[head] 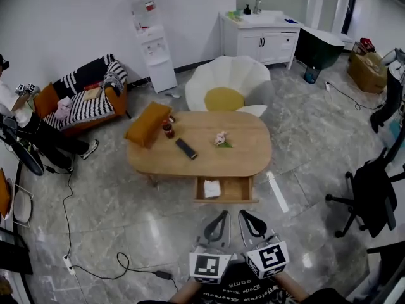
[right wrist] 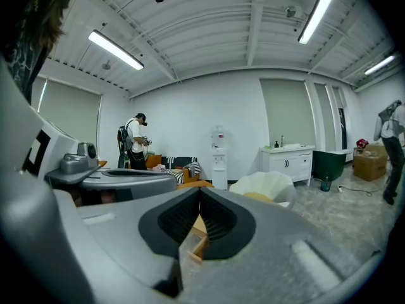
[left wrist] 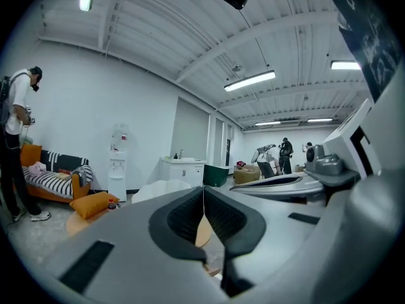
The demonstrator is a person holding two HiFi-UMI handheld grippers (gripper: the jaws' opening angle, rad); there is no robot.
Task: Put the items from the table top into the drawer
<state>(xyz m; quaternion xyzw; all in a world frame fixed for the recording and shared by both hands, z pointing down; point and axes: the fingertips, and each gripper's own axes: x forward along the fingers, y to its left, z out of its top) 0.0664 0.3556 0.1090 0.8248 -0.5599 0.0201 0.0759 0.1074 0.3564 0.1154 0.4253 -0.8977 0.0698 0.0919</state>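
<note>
Left gripper (left wrist: 204, 192), right gripper (right wrist: 200, 192) — fingers together, empty; perhaps paper (head: 211, 188) in drawer (head: 228, 200), head view only.

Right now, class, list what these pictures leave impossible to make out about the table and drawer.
- Head view: the white item in the drawer and the pinkish item on the table are too small to identify.
- Head view: the drawer's back is hidden under the table.
- Left gripper view: the shut left tool covers most of the table.
</note>
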